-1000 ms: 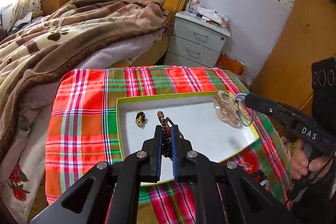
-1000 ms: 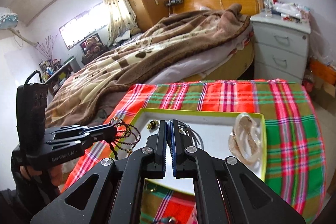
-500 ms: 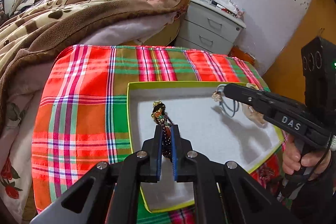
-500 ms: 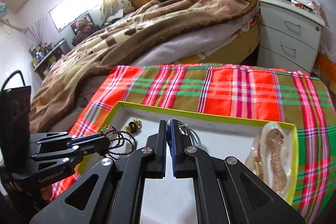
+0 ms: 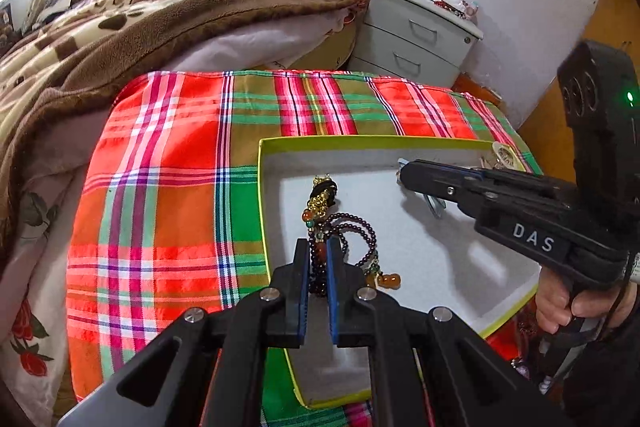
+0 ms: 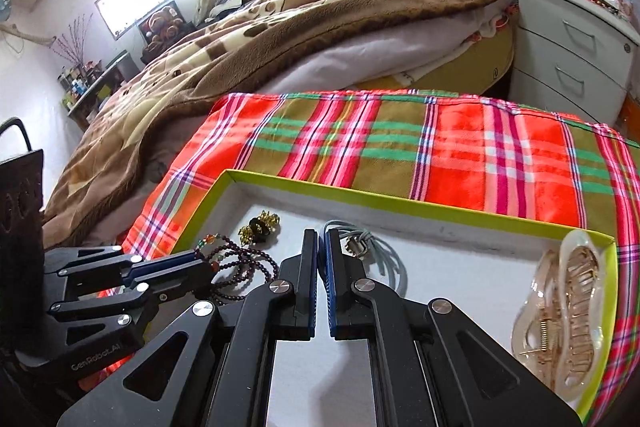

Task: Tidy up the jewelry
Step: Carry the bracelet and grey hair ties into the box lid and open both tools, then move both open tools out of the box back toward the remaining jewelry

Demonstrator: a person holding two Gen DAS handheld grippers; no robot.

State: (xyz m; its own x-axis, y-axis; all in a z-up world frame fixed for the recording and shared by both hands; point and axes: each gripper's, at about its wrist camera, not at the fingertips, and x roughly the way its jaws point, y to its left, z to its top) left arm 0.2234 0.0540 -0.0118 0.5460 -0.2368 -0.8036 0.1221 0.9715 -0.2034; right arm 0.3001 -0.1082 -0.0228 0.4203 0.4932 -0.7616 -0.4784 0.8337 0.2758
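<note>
The left gripper (image 5: 318, 247) has its two blue-padded fingers (image 5: 303, 267) pressed nearly together on a strand of the dark purple beaded bracelet with amber and green beads (image 5: 356, 239). The pinched strand runs up between the pads, while the remaining loops spill out to the right and lie on the white floor of the shallow white cardboard tray with a lime-green rim (image 5: 360, 141). An orange gourd-shaped bead at the end of the bracelet rests on the tray floor just beside the right finger. Just beyond the bracelet, touching its far end, sits a small gold-and-black beaded ornament (image 5: 322, 193).

The right gripper (image 6: 322, 239) also has its fingers (image 6: 309, 267) drawn together, with only a thin slit between the pads, and they clamp the pale grey elastic hair tie with a small metal charm (image 6: 380, 247). The tie's loops hang out to the right of the fingertips and touch the tray floor near its far wall. From the left wrist view this gripper reaches in from the right, held by a hand (image 5: 560, 301) on its handle.

A translucent beige plastic hair claw clip (image 6: 564, 311) lies in the tray's right end, against the rim. The tray sits on a red, green and olive plaid cloth (image 6: 460, 151).
</note>
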